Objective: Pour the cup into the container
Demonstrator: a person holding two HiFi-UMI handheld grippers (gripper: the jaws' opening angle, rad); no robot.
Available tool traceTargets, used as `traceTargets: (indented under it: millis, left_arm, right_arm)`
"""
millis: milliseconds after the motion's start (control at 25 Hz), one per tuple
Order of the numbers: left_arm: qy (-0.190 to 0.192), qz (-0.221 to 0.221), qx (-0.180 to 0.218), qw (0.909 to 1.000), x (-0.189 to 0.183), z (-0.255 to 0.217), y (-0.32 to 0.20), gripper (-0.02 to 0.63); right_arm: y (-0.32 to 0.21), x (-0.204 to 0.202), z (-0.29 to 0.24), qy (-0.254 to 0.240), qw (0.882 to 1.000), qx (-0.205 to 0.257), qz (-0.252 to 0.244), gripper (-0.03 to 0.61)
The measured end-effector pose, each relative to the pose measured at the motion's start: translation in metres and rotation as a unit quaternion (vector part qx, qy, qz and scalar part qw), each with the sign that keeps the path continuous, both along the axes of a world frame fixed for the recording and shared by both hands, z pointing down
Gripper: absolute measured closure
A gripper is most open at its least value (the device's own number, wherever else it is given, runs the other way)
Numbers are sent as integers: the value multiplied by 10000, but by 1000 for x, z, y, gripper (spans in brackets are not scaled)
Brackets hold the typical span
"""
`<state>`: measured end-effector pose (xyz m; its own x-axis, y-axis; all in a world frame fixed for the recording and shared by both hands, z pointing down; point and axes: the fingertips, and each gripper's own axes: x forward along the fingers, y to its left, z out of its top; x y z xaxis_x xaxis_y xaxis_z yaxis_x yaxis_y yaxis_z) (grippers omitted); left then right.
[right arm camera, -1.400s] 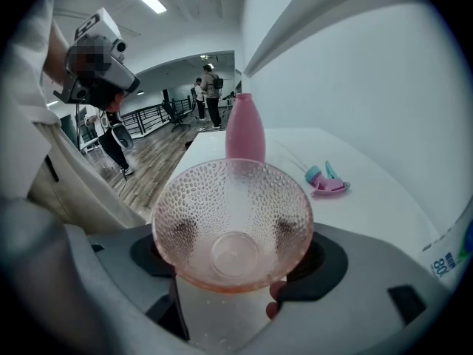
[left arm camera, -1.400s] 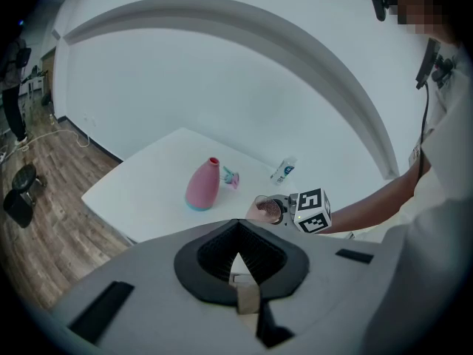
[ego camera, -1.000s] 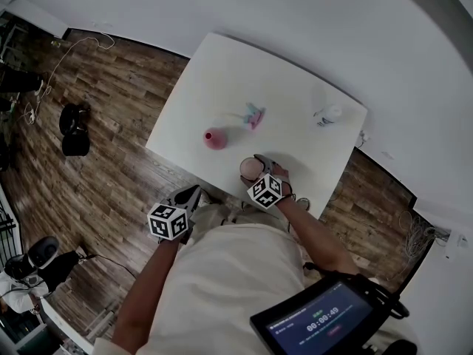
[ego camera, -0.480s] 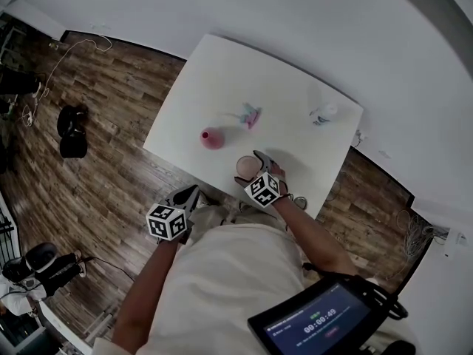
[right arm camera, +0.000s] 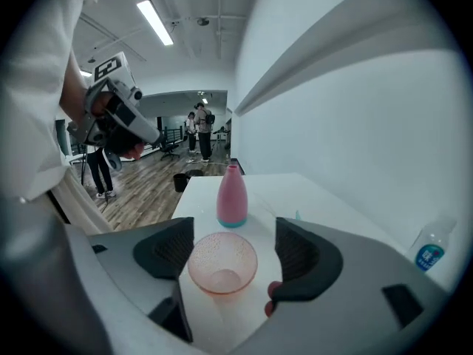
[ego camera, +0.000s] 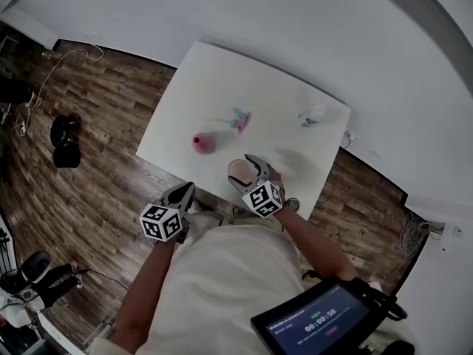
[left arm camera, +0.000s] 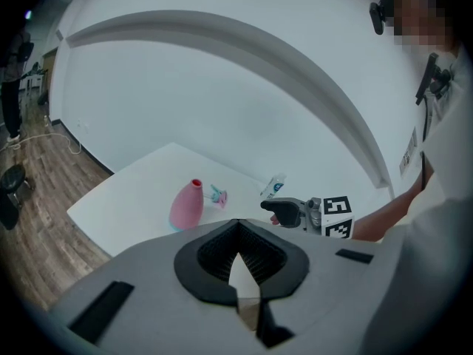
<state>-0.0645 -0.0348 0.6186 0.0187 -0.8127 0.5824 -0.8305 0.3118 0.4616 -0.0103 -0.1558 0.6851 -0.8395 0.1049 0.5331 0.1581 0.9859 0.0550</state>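
- Standing upright on the white table [ego camera: 222, 80], close to the edge nearest the person, is the cup [ego camera: 237, 170]. It is clear and pinkish, with the open side up. Whether anything is inside cannot be told.
- The right gripper [right arm camera: 225, 261] is placed around the cup with its jaws apart. One jaw is on each side, and bare table is seen between the cup and the right-hand jaw, so the cup is not clamped.
- The left gripper [left arm camera: 238, 268] is held off the table, over the wooden floor [ego camera: 96, 168] just beside the near edge. Its jaws are pressed together and nothing is between them.
- The pink container [ego camera: 202, 143], narrow at the neck, is standing upright to the left of the cup and apart from it.
- A small turquoise-and-pink object [ego camera: 238, 119] is seen further back, and a small bottle [ego camera: 310, 115] near the far right corner.
- Compared with one second ago, little is changed — the cup is kept at the same place beside the container, the right gripper was already around it, and the left gripper remains at the table's edge.
- Only the whole scene is shifted slightly in the head view, and the count on the screen [ego camera: 318, 320] is moved from 49 to 50.
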Motion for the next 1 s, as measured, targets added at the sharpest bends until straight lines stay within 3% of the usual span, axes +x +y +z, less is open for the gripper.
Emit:
traceTargets:
  millis: [80,120,400,680,1000]
  left_arm:
    - [-15,4,93,10000,-1,-5,-4,604]
    - [-16,10,132,9999,-1,-7,-6,604]
    - [-12,148,352,9993,-1,-22,-20,604]
    - [-224,261,881,9955,-5,-72,-36,604]
    - [-447,294,1373,9891,-13,-111,-52,604]
  right_arm:
    - [-3,2,-20,-174,9998,59,77,306]
    - [-4,2,-29,-253,9996,71,106,321]
    - [-18,5,-79,-606,9972,55,432,351]
    - [-51,15,-148,-1155,9887,112,950,353]
    - [-64,40,-201,-1531,9750,698,1453,360]
